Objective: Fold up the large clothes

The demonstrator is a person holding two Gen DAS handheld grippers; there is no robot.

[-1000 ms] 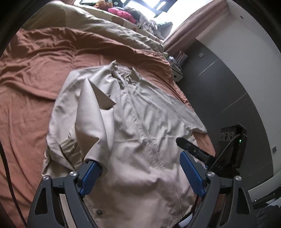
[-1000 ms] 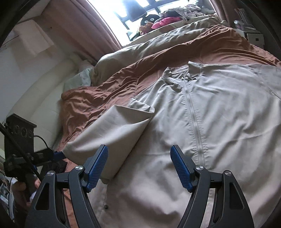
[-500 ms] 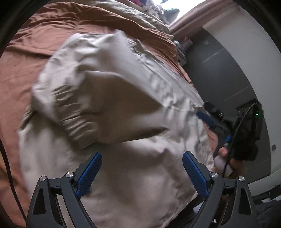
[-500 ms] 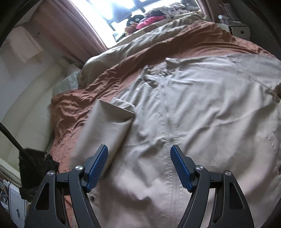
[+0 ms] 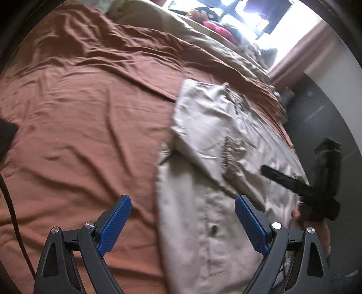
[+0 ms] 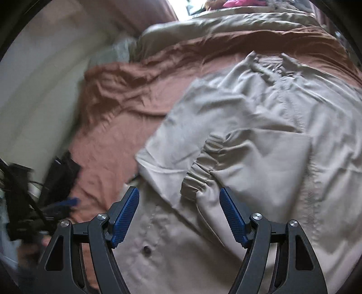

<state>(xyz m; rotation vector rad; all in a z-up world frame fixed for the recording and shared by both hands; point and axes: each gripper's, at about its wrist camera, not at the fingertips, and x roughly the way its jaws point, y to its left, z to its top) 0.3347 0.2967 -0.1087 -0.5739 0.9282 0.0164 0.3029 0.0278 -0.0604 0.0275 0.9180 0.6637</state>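
Note:
A beige zip jacket lies spread on a rust-brown bed sheet. Its left sleeve is folded inward, and the gathered cuff rests on the front near the zip. My left gripper is open above the jacket's lower left edge, with nothing between its blue pads. My right gripper is open too, hovering over the hem just below the cuff and holding nothing. In the left wrist view the right gripper shows as a dark blurred shape at the right.
An olive duvet is bunched at the head of the bed with pink items near a bright window. A dark wall stands to the right of the bed. A black cable runs along the left edge.
Both grippers swung left along the jacket's lower edge. The left wrist view went from jacket-filled to mostly bare sheet; the folded sleeve and cuff now sit in front of the right gripper.

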